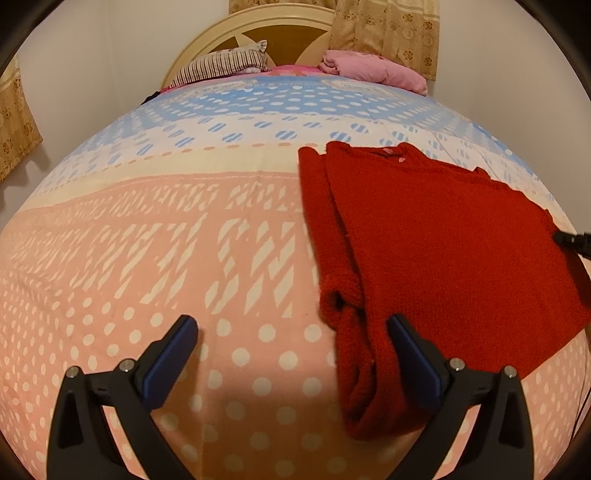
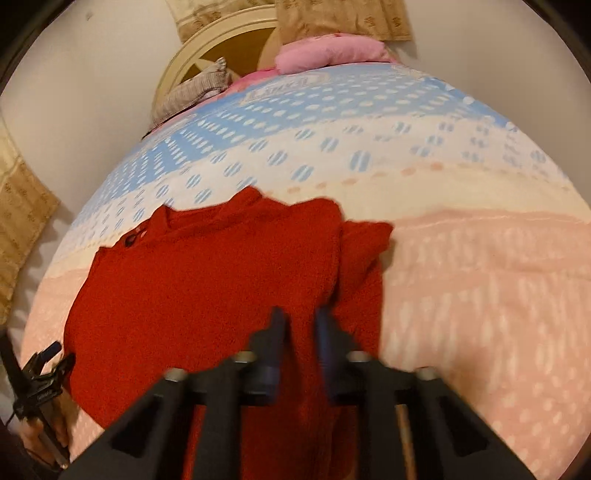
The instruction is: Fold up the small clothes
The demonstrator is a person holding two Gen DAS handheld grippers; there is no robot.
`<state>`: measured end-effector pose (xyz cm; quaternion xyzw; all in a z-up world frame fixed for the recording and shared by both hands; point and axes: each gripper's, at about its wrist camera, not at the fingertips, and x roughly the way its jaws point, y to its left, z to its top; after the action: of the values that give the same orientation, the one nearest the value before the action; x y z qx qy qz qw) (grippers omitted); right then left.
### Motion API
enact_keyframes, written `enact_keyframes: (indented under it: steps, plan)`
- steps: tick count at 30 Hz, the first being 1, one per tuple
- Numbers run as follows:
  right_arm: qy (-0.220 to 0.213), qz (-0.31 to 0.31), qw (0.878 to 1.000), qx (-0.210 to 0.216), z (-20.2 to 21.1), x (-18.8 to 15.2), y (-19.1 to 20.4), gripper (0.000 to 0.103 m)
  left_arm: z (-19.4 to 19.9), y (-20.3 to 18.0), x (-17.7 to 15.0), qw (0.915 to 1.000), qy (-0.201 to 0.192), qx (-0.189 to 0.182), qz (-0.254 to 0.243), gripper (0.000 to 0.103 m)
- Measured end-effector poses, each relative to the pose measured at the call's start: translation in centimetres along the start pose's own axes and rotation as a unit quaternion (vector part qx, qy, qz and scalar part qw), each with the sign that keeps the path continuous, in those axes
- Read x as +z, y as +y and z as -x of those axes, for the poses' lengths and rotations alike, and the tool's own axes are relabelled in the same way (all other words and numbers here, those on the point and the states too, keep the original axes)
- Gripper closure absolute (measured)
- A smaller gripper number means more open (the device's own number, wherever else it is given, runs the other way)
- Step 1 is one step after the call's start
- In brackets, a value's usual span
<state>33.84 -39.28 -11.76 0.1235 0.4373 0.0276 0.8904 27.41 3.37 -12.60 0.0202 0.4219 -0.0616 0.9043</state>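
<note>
A red knitted sweater (image 1: 443, 240) lies flat on the right half of the bed, one sleeve folded down along its left side. My left gripper (image 1: 291, 325) hovers open over the bedspread; its right finger is at the sleeve's lower end and nothing sits between the jaws. In the blurred right wrist view my right gripper (image 2: 300, 314) is over the sweater (image 2: 207, 288), jaws drawn to a narrow slit filled with red knit. The left wrist view catches its tip (image 1: 574, 242) at the sweater's right edge. At the right wrist view's lower left, a hand holds the left gripper (image 2: 55, 354).
The patterned pink, white and blue bedspread (image 1: 184, 240) covers the whole bed. A striped pillow (image 1: 225, 64) and a pink pillow (image 1: 369, 68) lie against the cream headboard (image 1: 280, 33). Floral curtains (image 1: 388, 29) hang behind it. Pale walls flank the bed.
</note>
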Motion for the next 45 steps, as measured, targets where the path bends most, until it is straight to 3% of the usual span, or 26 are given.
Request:
enact_keyframes:
  steps: [6, 9, 12, 16, 21, 22, 25, 32, 36, 39, 41, 43, 45]
  plan:
    - [-0.007, 0.064, 0.996, -0.058, 0.4, -1.3, 1.3, 0.09, 0.0, -0.3, -0.3, 0.9998, 0.007, 0.019, -0.003, 0.0]
    - [-0.03, 0.079, 0.994, -0.072, 2.1, -0.9, 3.1, 0.077, 0.3, -0.1, -0.7, 0.9998, 0.006, 0.02, 0.002, 0.0]
    - [-0.041, 0.117, 0.992, -0.037, 3.1, -0.7, 7.0, 0.07, 0.0, 0.4, -0.7, 0.9998, 0.015, 0.007, 0.011, 0.0]
    - [-0.013, 0.149, 0.988, 0.036, 1.8, -1.0, 12.1, 0.07, 0.0, 0.5, -0.9, 0.9997, 0.023, 0.001, 0.012, 0.0]
    - [0.036, 0.178, 0.981, 0.075, -1.6, -3.8, 16.9, 0.07, 0.5, 0.6, -1.4, 0.9996, 0.024, 0.0, 0.012, 0.0]
    - [0.051, 0.178, 0.98, 0.077, -2.4, -5.0, 17.3, 0.069, 0.6, 0.6, -1.6, 0.9996, 0.026, 0.0, 0.011, 0.0]
    - [0.018, 0.208, 0.977, 0.052, -1.5, -7.2, 17.9, 0.067, 0.9, 0.9, -2.0, 0.9995, 0.028, -0.004, 0.011, 0.0]
    - [0.029, 0.237, 0.97, 0.042, 0.0, -9.7, 18.3, 0.065, 1.6, 1.0, -2.6, 0.9996, 0.028, -0.004, 0.005, 0.0]
    - [0.028, 0.251, 0.967, 0.037, 0.2, -10.0, 18.6, 0.065, 2.3, 1.0, -3.1, 0.9997, 0.024, -0.004, 0.004, 0.0]
    - [-0.001, 0.246, 0.969, 0.038, 1.6, -9.7, 18.9, 0.065, 3.1, 1.9, -3.1, 0.9992, 0.02, -0.031, 0.013, 0.0]
    - [-0.024, 0.247, 0.967, 0.051, 2.8, -9.9, 19.4, 0.06, 3.7, 3.4, -2.9, 0.9978, 0.019, -0.051, 0.037, 0.0]
    - [-0.049, 0.278, 0.958, 0.057, 3.7, -10.7, 20.9, 0.042, 4.6, 5.1, -2.0, 0.9963, -0.002, -0.059, 0.062, 0.0]
    - [-0.063, 0.313, 0.945, 0.072, 4.2, -11.6, 22.7, 0.04, 4.9, 6.2, -0.8, 0.9951, -0.014, -0.065, 0.073, 0.0]
